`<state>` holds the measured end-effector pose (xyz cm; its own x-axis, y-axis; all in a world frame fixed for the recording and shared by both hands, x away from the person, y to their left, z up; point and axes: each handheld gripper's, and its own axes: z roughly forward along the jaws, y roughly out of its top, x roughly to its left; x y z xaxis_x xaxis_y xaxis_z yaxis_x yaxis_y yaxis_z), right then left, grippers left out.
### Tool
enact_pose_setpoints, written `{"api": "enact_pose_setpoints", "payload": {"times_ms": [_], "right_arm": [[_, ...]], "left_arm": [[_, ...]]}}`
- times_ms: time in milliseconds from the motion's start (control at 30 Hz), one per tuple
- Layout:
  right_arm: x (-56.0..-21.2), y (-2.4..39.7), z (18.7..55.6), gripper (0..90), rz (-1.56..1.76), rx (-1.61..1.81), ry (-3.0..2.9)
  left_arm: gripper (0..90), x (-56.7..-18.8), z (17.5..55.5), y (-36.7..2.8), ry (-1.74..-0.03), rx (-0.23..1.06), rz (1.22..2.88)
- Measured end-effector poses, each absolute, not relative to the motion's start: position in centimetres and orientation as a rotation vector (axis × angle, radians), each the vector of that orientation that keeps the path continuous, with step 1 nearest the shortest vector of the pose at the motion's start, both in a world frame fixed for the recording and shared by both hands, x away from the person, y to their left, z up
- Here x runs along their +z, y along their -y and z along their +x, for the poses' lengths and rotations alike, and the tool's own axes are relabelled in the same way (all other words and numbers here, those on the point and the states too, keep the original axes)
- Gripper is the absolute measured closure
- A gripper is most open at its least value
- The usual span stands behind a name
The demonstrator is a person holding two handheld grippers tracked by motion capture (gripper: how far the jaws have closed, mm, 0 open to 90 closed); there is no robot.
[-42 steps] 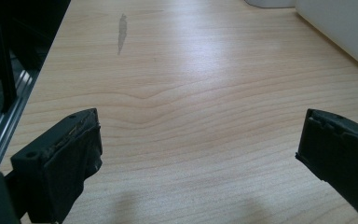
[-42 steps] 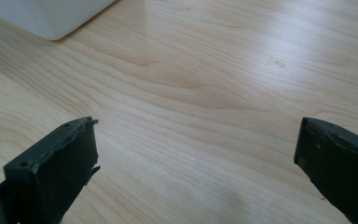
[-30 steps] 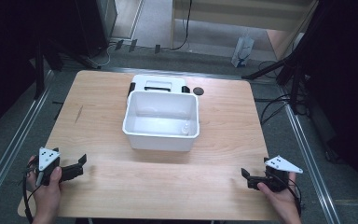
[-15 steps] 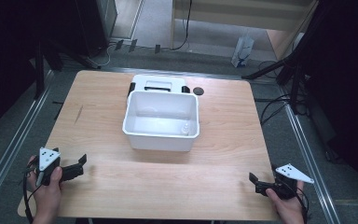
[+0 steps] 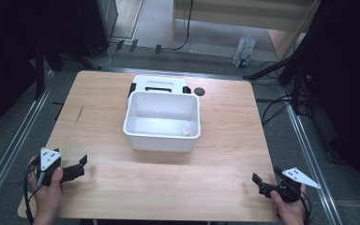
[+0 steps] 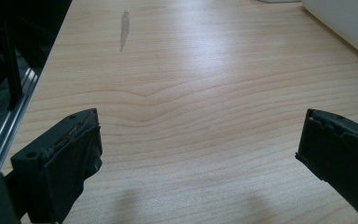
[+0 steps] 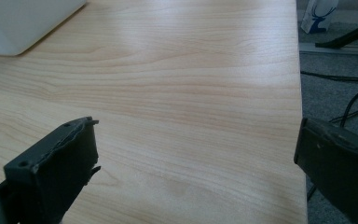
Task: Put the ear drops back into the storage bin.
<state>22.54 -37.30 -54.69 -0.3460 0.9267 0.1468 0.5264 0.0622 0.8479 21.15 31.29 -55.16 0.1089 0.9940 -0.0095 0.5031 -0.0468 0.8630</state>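
Pale wood grain covers the table (image 5: 215,187), and a white plastic tub (image 5: 162,121) stands near its middle. Inside the tub, by its right wall, a small white bottle (image 5: 186,130) stands upright. Behind the tub, touching its far wall, lies a flat white device (image 5: 159,85), and a small black disc (image 5: 199,91) lies just right of that. The left gripper (image 5: 75,169) is held at the near left corner of the table, well apart from the tub, its jaws wide apart with nothing between them; its own view shows bare wood between the jaws and the tub's edge (image 6: 340,23) at upper right. The right gripper (image 5: 261,183) is held at the near right corner, jaws likewise spread and empty, one jaw past the table's edge over the grey floor (image 7: 335,93).
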Motion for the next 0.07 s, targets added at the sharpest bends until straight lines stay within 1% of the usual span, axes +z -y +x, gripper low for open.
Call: {"api": "enact_pose_setpoints", "payload": {"times_ms": [67], "right_arm": [[-54.67,37.37,22.52,0.0,1.462,1.219,-1.899]], "left_arm": [[0.4,-55.15,21.11,-31.30,-1.487,0.843,1.652]]}}
